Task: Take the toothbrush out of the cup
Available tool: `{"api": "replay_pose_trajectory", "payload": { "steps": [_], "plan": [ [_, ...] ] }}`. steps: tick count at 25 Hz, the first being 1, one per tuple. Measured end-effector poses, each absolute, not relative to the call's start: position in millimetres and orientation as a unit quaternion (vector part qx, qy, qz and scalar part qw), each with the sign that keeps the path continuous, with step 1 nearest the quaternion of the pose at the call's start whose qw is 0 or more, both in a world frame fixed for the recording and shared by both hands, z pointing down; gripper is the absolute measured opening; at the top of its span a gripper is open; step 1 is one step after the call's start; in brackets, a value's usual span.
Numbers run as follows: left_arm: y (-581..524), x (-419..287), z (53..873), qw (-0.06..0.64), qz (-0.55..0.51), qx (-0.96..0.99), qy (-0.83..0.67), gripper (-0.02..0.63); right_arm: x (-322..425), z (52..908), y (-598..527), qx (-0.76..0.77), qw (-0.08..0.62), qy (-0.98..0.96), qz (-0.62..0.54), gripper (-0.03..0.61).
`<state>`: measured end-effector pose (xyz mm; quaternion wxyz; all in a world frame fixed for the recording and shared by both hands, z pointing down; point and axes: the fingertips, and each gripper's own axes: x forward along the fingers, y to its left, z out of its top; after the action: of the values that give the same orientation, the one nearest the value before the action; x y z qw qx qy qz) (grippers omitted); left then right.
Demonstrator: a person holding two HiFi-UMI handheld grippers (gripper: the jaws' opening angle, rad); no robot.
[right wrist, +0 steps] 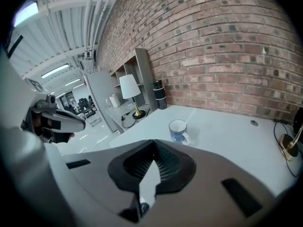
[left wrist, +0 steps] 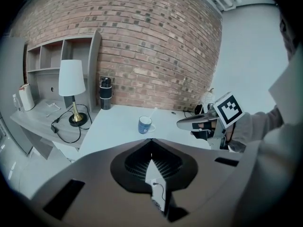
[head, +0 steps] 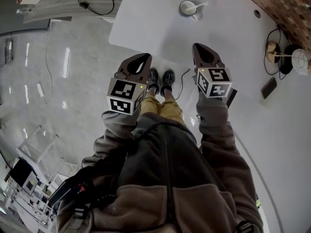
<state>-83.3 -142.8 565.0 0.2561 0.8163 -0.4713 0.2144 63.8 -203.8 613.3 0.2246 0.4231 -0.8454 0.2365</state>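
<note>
A blue-and-white cup [head: 187, 7] stands on the white table [head: 146, 18], far ahead of both grippers, with a white toothbrush [head: 199, 5] leaning out of it to the right. My left gripper [head: 143, 59] and right gripper [head: 201, 50] are held side by side at the table's near edge, both shut with nothing between the jaws. The left gripper view looks over its shut gripper [left wrist: 151, 141] at the cup [left wrist: 145, 125] and the toothbrush [left wrist: 153, 113]. From the right gripper [right wrist: 152, 142] the cup [right wrist: 178, 130] sits just ahead on the table.
A white-shaded lamp [left wrist: 72, 82] with a black cable and a dark bottle [left wrist: 105, 93] stand at the table's left end by a brick wall. A dark phone [head: 268, 87], a brass stand [head: 272, 50] and cables lie at the right end. Grey floor is below.
</note>
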Motion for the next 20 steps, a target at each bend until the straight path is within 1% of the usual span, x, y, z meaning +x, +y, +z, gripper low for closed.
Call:
{"api": "replay_pose_trajectory", "payload": {
  "steps": [11, 16, 20],
  "plan": [
    [-171, -107, 589, 0.273, 0.216, 0.801, -0.488, 0.005, 63, 646, -259, 0.436, 0.218, -0.83, 0.273, 0.002],
    [-192, -124, 580, 0.233, 0.196, 0.79, -0.532, 0.005, 62, 654, -279, 0.442, 0.21, -0.826, 0.279, 0.003],
    [-205, -132, 583, 0.233, 0.193, 0.788, -0.536, 0.005, 64, 663, -298, 0.449, 0.202, -0.822, 0.284, 0.006]
  ]
}}
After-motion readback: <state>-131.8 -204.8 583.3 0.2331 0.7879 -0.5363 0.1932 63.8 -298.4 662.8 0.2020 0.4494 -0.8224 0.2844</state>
